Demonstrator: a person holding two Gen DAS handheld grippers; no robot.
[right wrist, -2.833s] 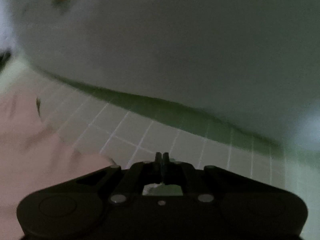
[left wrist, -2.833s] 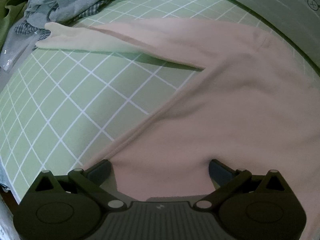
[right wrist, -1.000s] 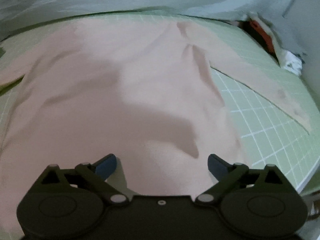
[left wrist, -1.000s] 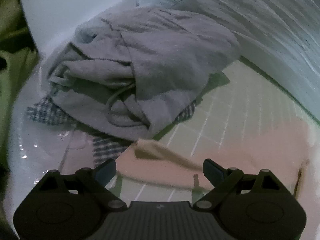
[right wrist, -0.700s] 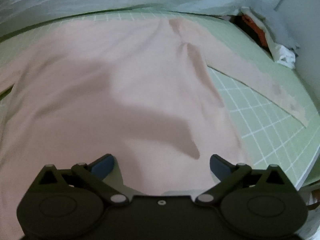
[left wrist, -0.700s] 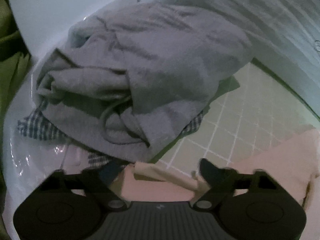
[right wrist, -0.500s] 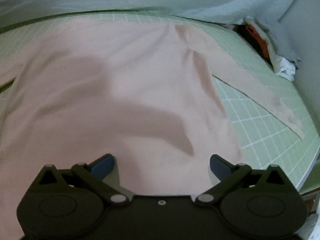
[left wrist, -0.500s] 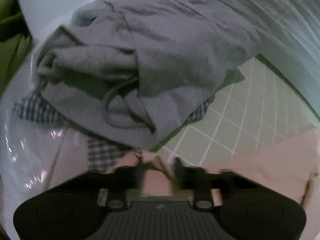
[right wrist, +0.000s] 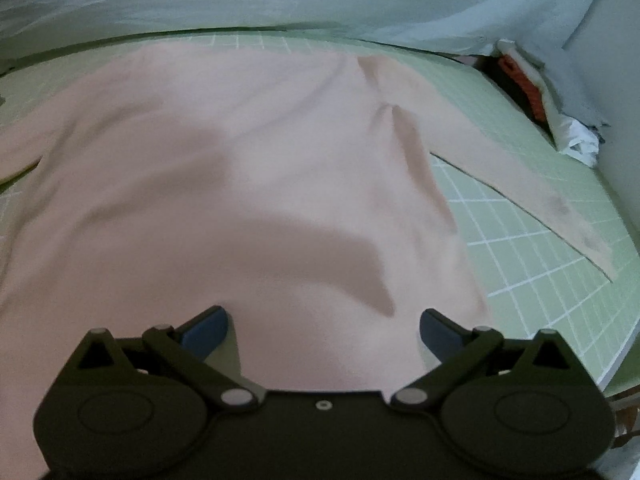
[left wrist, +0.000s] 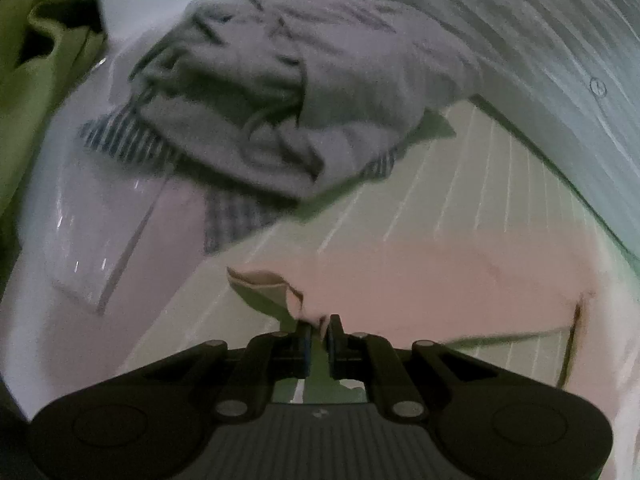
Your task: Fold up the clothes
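Observation:
A pale pink long-sleeved top point(right wrist: 240, 160) lies spread flat on a green gridded mat point(right wrist: 540, 272). In the left wrist view its left sleeve point(left wrist: 420, 280) runs in from the right, and the cuff end point(left wrist: 264, 280) is lifted and crumpled. My left gripper point(left wrist: 318, 322) is closing its jaws, with the sleeve fabric pinched between the pads. My right gripper point(right wrist: 322, 322) hovers open over the lower body of the top with nothing between its fingers. The right sleeve point(right wrist: 520, 184) lies slanted out over the mat.
A heap of grey clothes point(left wrist: 280, 92) lies on a checked cloth point(left wrist: 236, 216) just beyond the left gripper. Clear plastic point(left wrist: 100, 232) and green fabric point(left wrist: 36, 52) are at the left. An orange and white bundle point(right wrist: 524, 80) sits at the mat's far right corner.
My left gripper closed from wide open onto the sleeve's cuff end and pulled it away from the grey heap, lifting the cuff. The right gripper stayed open over the top.

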